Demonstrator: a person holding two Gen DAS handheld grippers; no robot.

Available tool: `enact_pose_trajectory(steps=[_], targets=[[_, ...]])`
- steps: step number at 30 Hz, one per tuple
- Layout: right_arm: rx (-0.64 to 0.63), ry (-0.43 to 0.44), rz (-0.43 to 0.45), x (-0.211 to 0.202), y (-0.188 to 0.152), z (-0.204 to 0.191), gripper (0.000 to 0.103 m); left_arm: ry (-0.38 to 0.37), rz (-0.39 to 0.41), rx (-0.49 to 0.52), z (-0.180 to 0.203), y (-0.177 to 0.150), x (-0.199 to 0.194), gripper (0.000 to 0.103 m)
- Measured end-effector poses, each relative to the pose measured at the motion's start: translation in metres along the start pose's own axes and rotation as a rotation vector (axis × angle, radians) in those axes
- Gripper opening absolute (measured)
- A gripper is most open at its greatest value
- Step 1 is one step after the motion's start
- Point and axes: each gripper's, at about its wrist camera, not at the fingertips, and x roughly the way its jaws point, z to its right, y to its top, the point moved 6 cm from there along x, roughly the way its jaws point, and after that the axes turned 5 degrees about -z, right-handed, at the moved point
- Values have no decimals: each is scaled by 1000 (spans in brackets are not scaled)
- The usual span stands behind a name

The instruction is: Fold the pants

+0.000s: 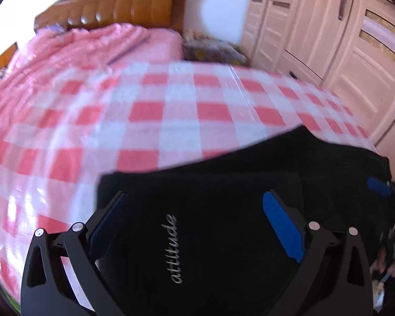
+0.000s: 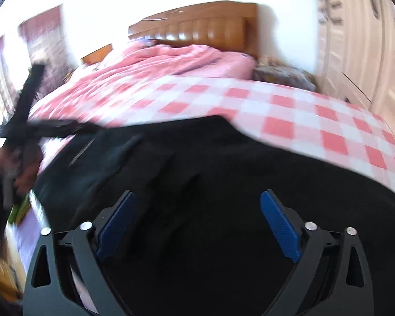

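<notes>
Black pants (image 1: 223,184) lie on the near edge of the bed, with a silver "attitude" print (image 1: 175,247) facing up. My left gripper (image 1: 194,202) is open and empty, its blue pads spread wide just above the printed part. The right gripper's blue pad (image 1: 379,187) shows at the far right of the left wrist view. In the right wrist view the pants (image 2: 197,158) fill the lower half, rumpled with folds. My right gripper (image 2: 197,202) is open and empty over them. The left gripper (image 2: 26,121) and the hand holding it show at the left edge.
The bed has a pink and white checked sheet (image 1: 144,110) and a bunched pink quilt (image 1: 73,47) near the wooden headboard (image 1: 123,5). A patterned cushion (image 1: 213,50) sits at the bed's far corner. A pale wardrobe (image 1: 329,39) stands on the right.
</notes>
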Motion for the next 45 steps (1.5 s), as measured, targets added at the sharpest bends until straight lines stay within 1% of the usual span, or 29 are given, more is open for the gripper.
enact_pose_trajectory(steps=[1, 2, 3, 5, 6, 7, 8, 10, 14, 18, 20, 21, 23, 24, 26, 28, 29, 30, 31, 32, 33, 34, 36, 37, 39, 40, 42, 43, 45], targets=[[10, -16, -26, 12, 10, 11, 96, 17, 1, 6, 0, 2, 1, 101], [11, -38, -45, 22, 17, 18, 96, 43, -14, 15, -2, 3, 9, 101], [5, -52, -85, 37, 22, 25, 96, 73, -37, 19, -5, 2, 17, 101], [-3, -77, -156, 57, 21, 34, 96, 124, -82, 31, -11, -4, 36, 101], [-4, -116, -198, 65, 17, 40, 96, 141, -81, 46, -12, -8, 40, 102], [4, -134, -238, 72, 11, 45, 97, 158, -61, 62, -11, -10, 39, 102], [7, -125, -223, 69, 9, 45, 97, 167, -56, 67, -10, -10, 38, 102], [13, -131, -228, 67, 5, 47, 97, 184, -52, 80, -9, -10, 39, 102], [8, -138, -229, 66, 2, 49, 97, 184, -45, 77, -10, -10, 39, 102], [4, -136, -232, 68, 3, 48, 98, 208, -34, 90, -8, -11, 38, 102], [17, -149, -211, 55, 2, 48, 98, 238, -4, 88, -7, -10, 28, 101], [21, -146, -195, 45, 0, 47, 98, 241, 40, 98, -2, -12, 14, 101], [6, -115, -142, 15, -10, 40, 98, 193, 78, 122, 11, -19, -8, 101], [-7, -130, -126, 1, -20, 38, 99, 177, 97, 133, 18, -23, -20, 101], [-30, -150, -125, -13, -37, 38, 99, 141, 135, 161, 37, -39, -40, 101], [-32, -170, -143, -21, -57, 42, 99, 111, 118, 196, 58, -58, -42, 101], [-29, -172, -151, -24, -66, 44, 99, 113, 110, 225, 67, -67, -40, 101], [-27, -176, -156, -25, -73, 47, 99, 130, 105, 261, 76, -76, -36, 101], [-26, -188, -167, -25, -82, 50, 99, 181, 97, 315, 86, -89, -28, 101], [-24, -199, -192, -21, -93, 54, 99, 223, 97, 338, 90, -95, -22, 101], [-4, -176, -168, -23, -97, 56, 99, 231, 111, 335, 90, -97, -20, 101], [16, -158, -148, -28, -101, 58, 99, 210, 121, 301, 88, -97, -19, 101], [20, -145, -135, -35, -104, 58, 99, 167, 81, 246, 80, -95, -16, 102], [23, -144, -126, -44, -107, 58, 99, 179, 64, 220, 77, -92, -18, 102], [59, -123, -89, -65, -111, 61, 99, 218, 86, 227, 81, -89, -29, 101], [95, -98, -42, -81, -116, 66, 99, 214, 115, 250, 90, -86, -40, 101], [183, -52, 38, -108, -129, 81, 99, 194, 150, 285, 111, -84, -53, 101], [260, -28, 72, -121, -140, 94, 99, 173, 168, 315, 129, -82, -59, 101], [381, 1, 98, -135, -160, 114, 99, 135, 178, 375, 159, -80, -60, 101]])
